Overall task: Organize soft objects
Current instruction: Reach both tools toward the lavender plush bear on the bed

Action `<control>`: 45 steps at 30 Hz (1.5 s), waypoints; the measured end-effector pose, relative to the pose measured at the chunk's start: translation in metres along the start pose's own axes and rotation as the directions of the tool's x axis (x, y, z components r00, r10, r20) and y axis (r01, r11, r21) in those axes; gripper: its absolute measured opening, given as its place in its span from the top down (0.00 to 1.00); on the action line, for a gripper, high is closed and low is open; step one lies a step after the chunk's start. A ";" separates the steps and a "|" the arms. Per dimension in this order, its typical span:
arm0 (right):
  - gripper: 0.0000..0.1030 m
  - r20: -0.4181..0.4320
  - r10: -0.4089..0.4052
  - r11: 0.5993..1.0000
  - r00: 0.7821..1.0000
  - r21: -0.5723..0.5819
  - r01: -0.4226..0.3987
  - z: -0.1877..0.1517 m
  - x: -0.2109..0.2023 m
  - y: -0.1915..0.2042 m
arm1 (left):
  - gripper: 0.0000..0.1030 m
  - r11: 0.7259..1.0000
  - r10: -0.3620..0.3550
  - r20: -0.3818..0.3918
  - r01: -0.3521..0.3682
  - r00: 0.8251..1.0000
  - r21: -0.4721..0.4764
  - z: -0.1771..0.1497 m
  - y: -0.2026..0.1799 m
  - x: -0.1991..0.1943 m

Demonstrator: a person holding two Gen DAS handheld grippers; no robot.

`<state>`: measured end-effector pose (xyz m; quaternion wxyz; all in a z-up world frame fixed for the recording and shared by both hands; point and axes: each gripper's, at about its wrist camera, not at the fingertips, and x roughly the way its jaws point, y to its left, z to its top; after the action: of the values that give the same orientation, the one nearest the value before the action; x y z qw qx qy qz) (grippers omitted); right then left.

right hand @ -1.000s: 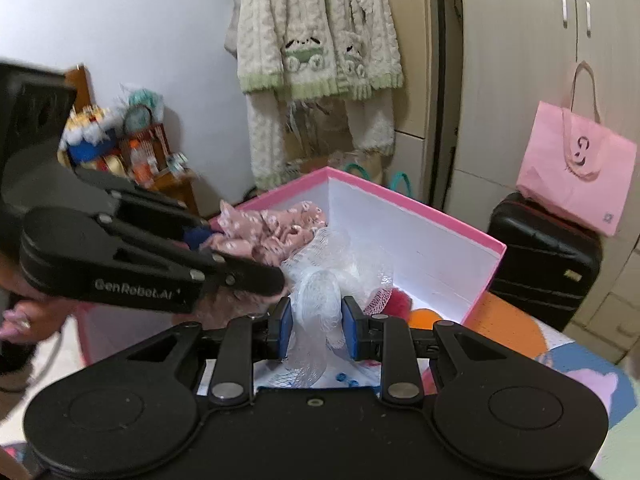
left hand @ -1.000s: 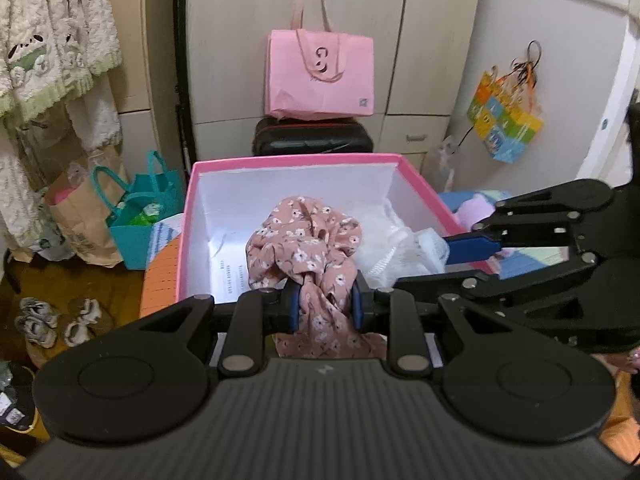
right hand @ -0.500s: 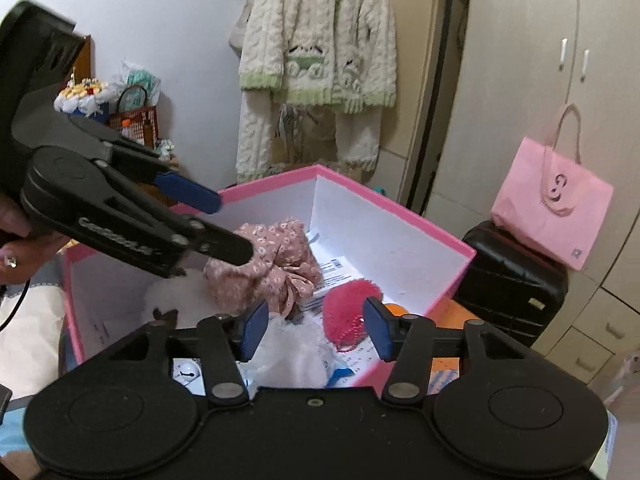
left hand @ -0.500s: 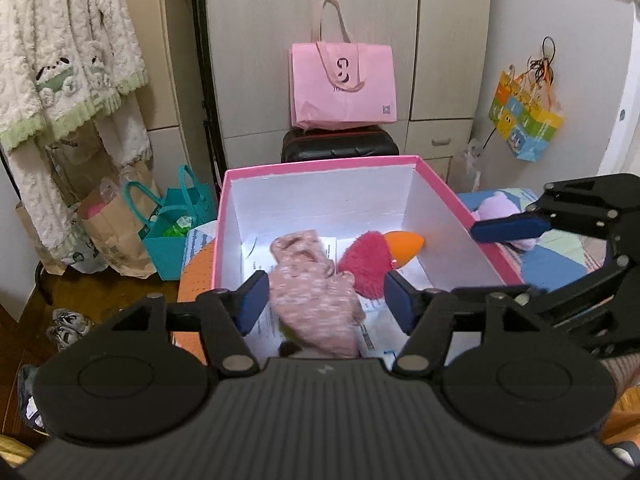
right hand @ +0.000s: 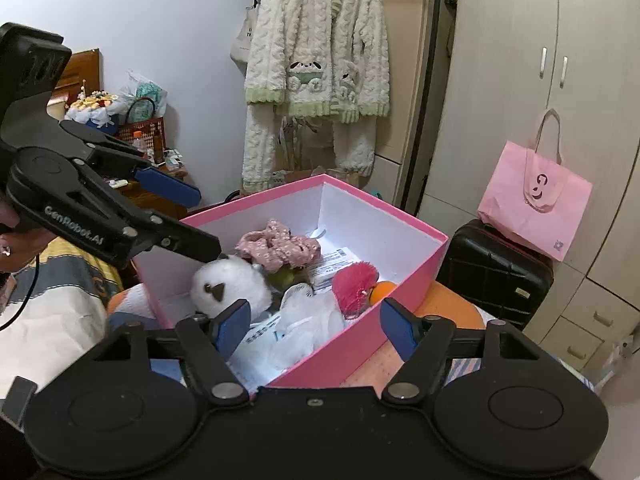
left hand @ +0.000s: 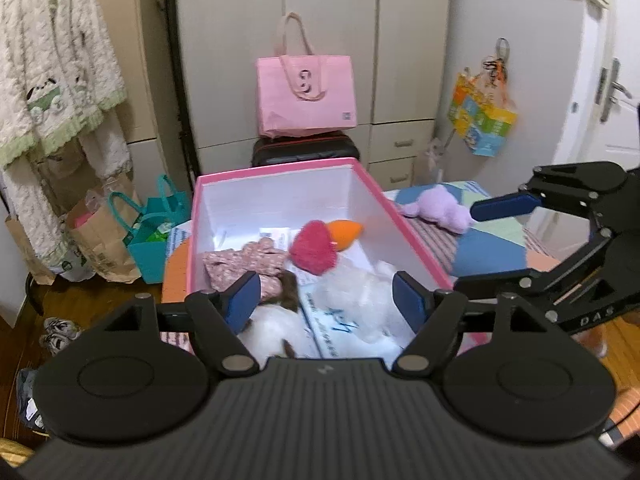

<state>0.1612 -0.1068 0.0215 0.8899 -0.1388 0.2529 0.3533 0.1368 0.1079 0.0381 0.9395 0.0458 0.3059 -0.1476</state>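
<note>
In the left wrist view, my left tongs (left hand: 326,302) were wide apart and held nothing, above the near end of the pink box (left hand: 276,166). Inside the box lay the floral pink scrunchie (left hand: 244,262), a pink fluffy toy with an orange tip (left hand: 320,246), some white lace fabric (left hand: 368,292) and a white plush (left hand: 276,326). My right tongs (left hand: 476,244) were at the right of the box, also spread and empty. A purple plush (left hand: 438,210) lay outside the box on a patterned cover.

In the right wrist view, my right tongs (right hand: 314,326) stood open over the box (right hand: 400,222) edge. The white plush (right hand: 228,286) was near the scrunchie (right hand: 276,246), and the pink fluffy toy (right hand: 356,286) touched the lace (right hand: 308,322). My left tongs (right hand: 190,220) were open at the left, above the box.
</note>
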 end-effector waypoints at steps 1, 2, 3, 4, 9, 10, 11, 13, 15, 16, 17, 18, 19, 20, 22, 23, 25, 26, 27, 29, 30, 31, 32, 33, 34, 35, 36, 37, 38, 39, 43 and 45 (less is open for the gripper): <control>0.24 0.001 0.002 1.000 1.000 0.004 -0.002 -0.001 -0.006 0.001 | 0.28 1.000 -0.012 -0.005 0.012 1.000 0.004 0.000 -0.003 -0.003; 0.23 0.001 0.004 1.000 1.000 0.005 -0.004 -0.003 -0.011 0.002 | 0.28 1.000 -0.025 -0.011 0.025 1.000 0.007 0.000 -0.006 -0.007; 0.21 0.002 0.006 1.000 1.000 0.006 -0.006 -0.005 -0.016 0.003 | 0.27 0.999 -0.044 -0.019 0.044 0.999 0.010 -0.001 -0.010 -0.010; 0.20 0.003 0.007 1.000 1.000 0.006 -0.007 -0.006 -0.021 0.005 | 0.27 0.998 -0.059 -0.027 0.060 0.998 0.011 -0.001 -0.014 -0.013; 0.15 0.007 0.004 1.000 1.000 0.002 -0.004 -0.017 -0.045 0.012 | 0.24 0.993 -0.104 -0.066 0.107 0.992 0.044 -0.006 -0.034 -0.024; 0.15 0.009 0.000 1.000 1.000 0.000 0.000 -0.019 -0.048 0.012 | 0.24 0.993 -0.105 -0.070 0.109 0.992 0.054 -0.008 -0.038 -0.025; 0.15 0.011 -0.002 1.000 1.000 -0.001 0.002 -0.022 -0.052 0.013 | 0.23 0.992 -0.107 -0.075 0.112 0.991 0.064 -0.009 -0.042 -0.026; 0.15 0.012 -0.008 1.000 1.000 -0.003 0.008 -0.027 -0.059 0.013 | 0.23 0.989 -0.116 -0.085 0.123 0.990 0.082 -0.010 -0.051 -0.028; 0.15 0.015 -0.011 1.000 1.000 0.000 0.011 -0.032 -0.066 0.011 | 0.23 0.985 -0.130 -0.097 0.139 0.987 0.099 -0.010 -0.060 -0.028; 0.15 0.015 -0.015 1.000 1.000 0.003 0.015 -0.036 -0.069 0.010 | 0.22 0.983 -0.135 -0.102 0.146 0.986 0.107 -0.010 -0.065 -0.028; 0.15 0.016 -0.020 1.000 1.000 0.006 0.020 -0.039 -0.072 0.008 | 0.21 0.981 -0.142 -0.107 0.154 0.984 0.116 -0.010 -0.070 -0.028; 0.14 0.018 -0.025 1.000 1.000 0.009 0.025 -0.043 -0.075 0.006 | 0.20 0.979 -0.149 -0.111 0.162 0.983 0.124 -0.010 -0.075 -0.027; 0.12 0.019 -0.029 1.000 0.999 0.013 0.029 -0.046 -0.077 0.004 | 0.19 0.977 -0.157 -0.113 0.171 0.981 0.127 -0.009 -0.079 -0.025; 0.12 0.021 -0.035 0.999 0.999 0.018 0.034 -0.050 -0.080 0.001 | 0.19 0.976 -0.168 -0.114 0.182 0.979 0.119 -0.008 -0.083 -0.023; 0.11 0.025 -0.048 0.998 0.999 0.035 0.047 -0.056 -0.083 -0.004 | 0.18 0.972 -0.202 -0.137 0.216 0.970 0.096 -0.005 -0.090 -0.014; 0.11 0.026 -0.056 0.997 0.998 0.048 0.055 -0.060 -0.084 -0.008 | 0.18 0.969 -0.219 -0.149 0.233 0.964 0.081 -0.002 -0.093 -0.009; 0.11 0.025 -0.063 0.996 0.998 0.070 0.061 -0.065 -0.085 -0.014 | 0.18 0.966 -0.239 -0.163 0.252 0.957 0.063 0.003 -0.101 0.000; 0.11 0.025 -0.067 0.995 0.997 0.076 0.065 -0.069 -0.086 -0.017 | 0.18 0.964 -0.247 -0.168 0.260 0.954 0.061 0.005 -0.106 0.005; 0.11 0.024 -0.076 0.994 0.997 0.081 0.074 -0.072 -0.087 -0.021 | 0.18 0.962 -0.255 -0.171 0.268 0.952 0.060 0.007 -0.110 0.010; 0.11 0.025 -0.097 0.992 0.995 0.087 0.095 -0.077 -0.089 -0.026 | 0.18 0.957 -0.268 -0.178 0.282 0.947 0.060 0.010 -0.118 0.019; 0.11 0.028 -0.106 0.990 0.994 0.092 0.103 -0.080 -0.090 -0.030 | 0.18 0.955 -0.276 -0.179 0.290 0.944 0.057 0.011 -0.123 0.024; 0.11 0.031 -0.113 0.989 0.993 0.097 0.109 -0.083 -0.091 -0.035 | 0.18 0.953 -0.284 -0.179 0.298 0.942 0.054 0.013 -0.126 0.028; 0.11 0.032 -0.117 0.988 0.993 0.100 0.113 -0.085 -0.091 -0.038 | 0.19 0.952 -0.290 -0.179 0.303 0.940 0.051 0.015 -0.130 0.033; 0.11 0.033 -0.121 0.988 0.992 0.105 0.117 -0.088 -0.091 -0.043 | 0.18 0.952 -0.289 -0.174 0.301 0.941 0.050 0.016 -0.134 0.037; 0.11 0.034 -0.127 0.986 0.991 0.109 0.122 -0.090 -0.090 -0.047 | 0.18 0.954 -0.282 -0.166 0.294 0.945 0.056 0.018 -0.138 0.041; 0.11 0.037 -0.131 0.985 0.991 0.114 0.126 -0.092 -0.089 -0.051 | 0.18 0.955 -0.276 -0.157 0.289 0.948 0.065 0.019 -0.143 0.044; 0.11 0.040 -0.132 0.985 0.990 0.120 0.127 -0.095 -0.088 -0.056 | 0.18 0.956 -0.274 -0.141 0.285 0.951 0.067 0.021 -0.146 0.046; 0.11 0.041 -0.132 0.984 0.990 0.127 0.126 -0.097 -0.087 -0.061 | 0.18 0.958 -0.269 -0.126 0.278 0.955 0.063 0.023 -0.148 0.049; 0.11 0.042 -0.132 0.983 0.990 0.134 0.126 -0.100 -0.085 -0.066 | 0.18 0.960 -0.264 -0.115 0.272 0.958 0.059 0.025 -0.150 0.052; 0.11 0.044 -0.134 0.982 0.990 0.138 0.127 -0.102 -0.083 -0.071 | 0.18 0.962 -0.260 -0.103 0.267 0.960 0.057 0.027 -0.153 0.056; 0.11 0.074 -0.145 0.983 0.987 0.128 0.135 -0.108 -0.073 -0.085 | 0.18 0.967 -0.250 -0.068 0.253 0.966 0.035 0.035 -0.162 0.075; 0.11 0.093 -0.152 0.983 0.984 0.121 0.140 -0.110 -0.068 -0.091 | 0.18 0.965 -0.260 -0.057 0.261 0.964 0.007 0.036 -0.165 0.086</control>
<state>0.1442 -0.2565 -0.0266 0.9317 -0.0874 0.2159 0.2786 0.1730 -0.0767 0.0174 0.9026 0.0159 0.3342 -0.2708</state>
